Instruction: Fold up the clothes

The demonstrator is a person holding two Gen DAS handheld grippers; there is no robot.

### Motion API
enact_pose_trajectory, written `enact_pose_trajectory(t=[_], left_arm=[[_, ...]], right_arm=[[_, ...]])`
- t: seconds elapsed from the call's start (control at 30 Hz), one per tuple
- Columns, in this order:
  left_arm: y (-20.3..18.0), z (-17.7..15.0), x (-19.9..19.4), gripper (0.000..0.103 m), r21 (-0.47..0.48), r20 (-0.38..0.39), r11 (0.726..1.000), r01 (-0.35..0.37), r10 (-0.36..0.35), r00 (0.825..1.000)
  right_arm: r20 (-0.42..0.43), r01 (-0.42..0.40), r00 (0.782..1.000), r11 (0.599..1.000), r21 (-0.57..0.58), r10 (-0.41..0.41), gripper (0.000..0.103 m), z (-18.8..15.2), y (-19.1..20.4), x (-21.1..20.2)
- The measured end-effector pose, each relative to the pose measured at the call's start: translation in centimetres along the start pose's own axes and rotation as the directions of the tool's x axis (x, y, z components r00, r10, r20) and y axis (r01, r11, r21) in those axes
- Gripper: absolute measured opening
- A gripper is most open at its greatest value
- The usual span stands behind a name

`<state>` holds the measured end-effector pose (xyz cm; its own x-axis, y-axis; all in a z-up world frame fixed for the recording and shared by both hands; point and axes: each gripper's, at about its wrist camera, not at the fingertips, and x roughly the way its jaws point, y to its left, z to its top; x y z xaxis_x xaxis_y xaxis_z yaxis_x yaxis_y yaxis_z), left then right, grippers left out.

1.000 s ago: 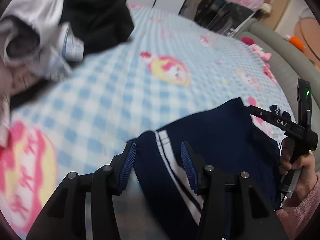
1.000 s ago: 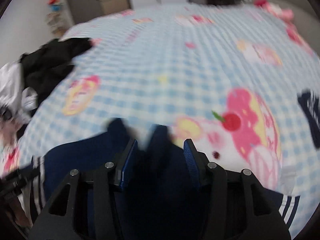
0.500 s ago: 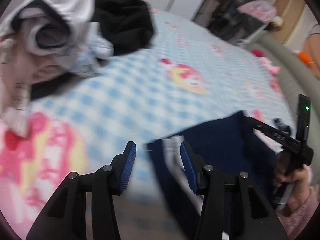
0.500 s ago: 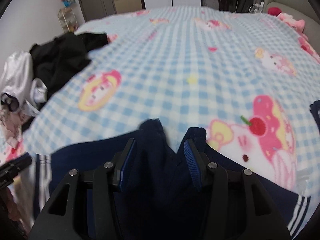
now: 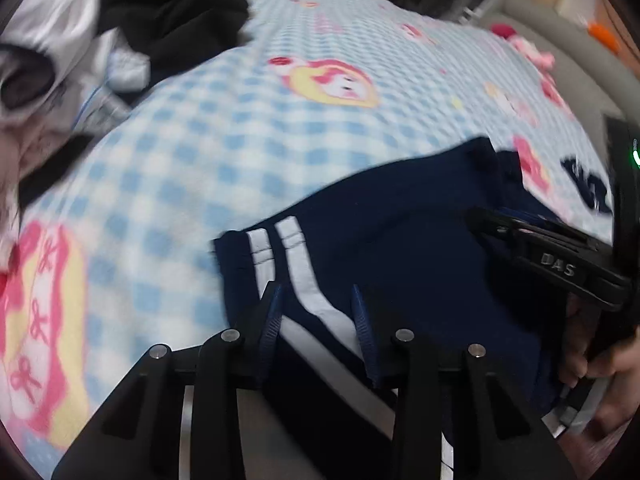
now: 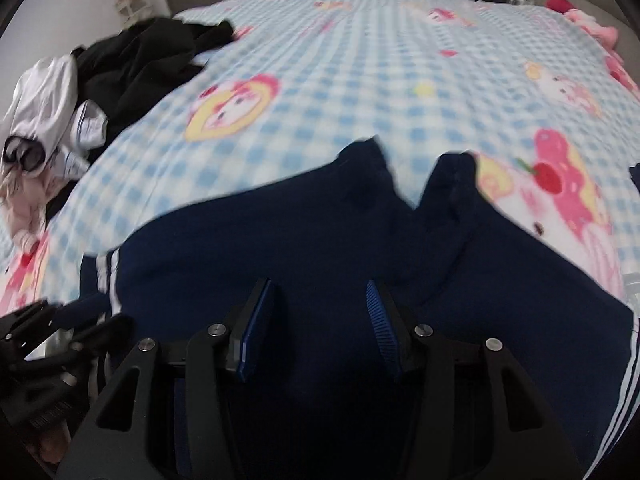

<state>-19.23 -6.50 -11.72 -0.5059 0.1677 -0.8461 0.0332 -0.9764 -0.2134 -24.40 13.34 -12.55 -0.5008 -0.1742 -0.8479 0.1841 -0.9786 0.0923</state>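
Note:
A navy garment (image 5: 400, 248) with two white side stripes (image 5: 296, 264) lies spread on the blue checked blanket (image 5: 200, 140). My left gripper (image 5: 316, 312) hangs over its striped corner. Its jaws are closing with the stripes between them, and the pads do not press the cloth. My right gripper (image 6: 316, 300) stands open over the middle of the same navy garment (image 6: 320, 232), whose two pointed ends (image 6: 368, 160) lie ahead of it. The right gripper's black body (image 5: 560, 264), held by a hand (image 5: 600, 360), also shows at the right of the left wrist view.
A pile of black clothes (image 6: 136, 60) and white clothes (image 6: 44, 92) lies at the blanket's left edge. Another navy striped piece (image 5: 588, 184) lies to the right. A grey sofa edge (image 5: 560, 40) with pink plush toys (image 5: 528, 48) borders the far right.
Both grippers have drawn back toward the near edge, so more of the navy garment lies ahead of them. The left jaws have narrowed around the stripes.

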Motion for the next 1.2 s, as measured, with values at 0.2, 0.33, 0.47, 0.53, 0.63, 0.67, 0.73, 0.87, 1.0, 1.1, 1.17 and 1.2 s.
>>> enact_pose_trajectory(t=[0.2, 0.33, 0.47, 0.53, 0.63, 0.67, 0.73, 0.87, 1.0, 1.1, 1.17, 1.2], left_arm=[[-2.6, -1.6, -2.9, 0.043, 0.044, 0.066, 0.991, 0.124, -0.127, 0.99], [-6.0, -2.9, -2.8, 0.043, 0.148, 0.048, 0.984, 0.101, -0.11, 0.993], [-7.0, -4.7, -0.8, 0.046, 0.178, -0.05, 0.983, 0.048, -0.04, 0.998], [-8.1, -5.4, -0.4, 0.047, 0.236, -0.045, 0.972, -0.013, 0.025, 0.999], [-9.1, -5.9, -1.3, 0.047, 0.271, 0.0, 0.961, -0.057, 0.059, 0.998], [-9.1, -5.9, -2.0, 0.047, 0.256, 0.009, 0.966, -0.042, 0.041, 0.999], [-9.0, -6.3, -3.7, 0.047, 0.235, 0.028, 0.972, 0.005, -0.012, 1.0], [-8.9, -7.8, -4.4, 0.047, 0.213, -0.006, 0.977, 0.029, -0.028, 1.0], [-7.4, -8.4, -4.0, 0.048, 0.149, -0.057, 0.987, 0.056, -0.048, 0.997], [-6.4, -8.9, -5.9, 0.048, 0.114, -0.01, 0.986, 0.119, -0.118, 0.993], [-5.8, -9.2, -7.1, 0.048, 0.093, 0.02, 0.982, 0.162, -0.165, 0.986], [-5.7, -9.4, -7.2, 0.048, 0.083, 0.027, 0.98, 0.183, -0.185, 0.982]], right_arm=[[0.065, -0.023, 0.998, 0.999, 0.036, 0.021, 0.05, -2.7, 0.4, -4.5], [0.051, -0.03, 0.998, 1.0, 0.01, 0.029, 0.05, -6.2, 1.1, -7.0], [0.037, 0.014, 0.999, 1.0, 0.019, -0.015, 0.05, -9.7, 0.3, -8.1], [0.02, 0.039, 0.999, 0.999, 0.012, -0.039, 0.05, -10.6, -0.2, -8.0], [0.021, 0.043, 0.999, 0.999, -0.001, -0.043, 0.05, -11.0, -0.5, -8.1], [0.023, 0.046, 0.999, 0.999, -0.004, -0.046, 0.05, -10.9, -0.5, -8.4], [0.076, 0.063, 0.995, 0.998, 0.026, -0.065, 0.05, -10.8, -0.8, -9.9], [0.131, 0.14, 0.98, 0.988, 0.063, -0.147, 0.051, -11.2, -2.0, -11.8], [0.041, 0.135, 0.989, 0.985, 0.111, -0.14, 0.051, -13.4, -4.6, -10.8], [0.063, 0.058, 0.996, 0.988, 0.143, -0.068, 0.051, -14.9, -6.0, -11.9], [0.099, 0.03, 0.994, 0.987, 0.161, -0.046, 0.051, -15.6, -6.8, -13.5], [0.116, 0.03, 0.992, 0.983, 0.178, -0.051, 0.051, -15.7, -7.1, -14.0]])
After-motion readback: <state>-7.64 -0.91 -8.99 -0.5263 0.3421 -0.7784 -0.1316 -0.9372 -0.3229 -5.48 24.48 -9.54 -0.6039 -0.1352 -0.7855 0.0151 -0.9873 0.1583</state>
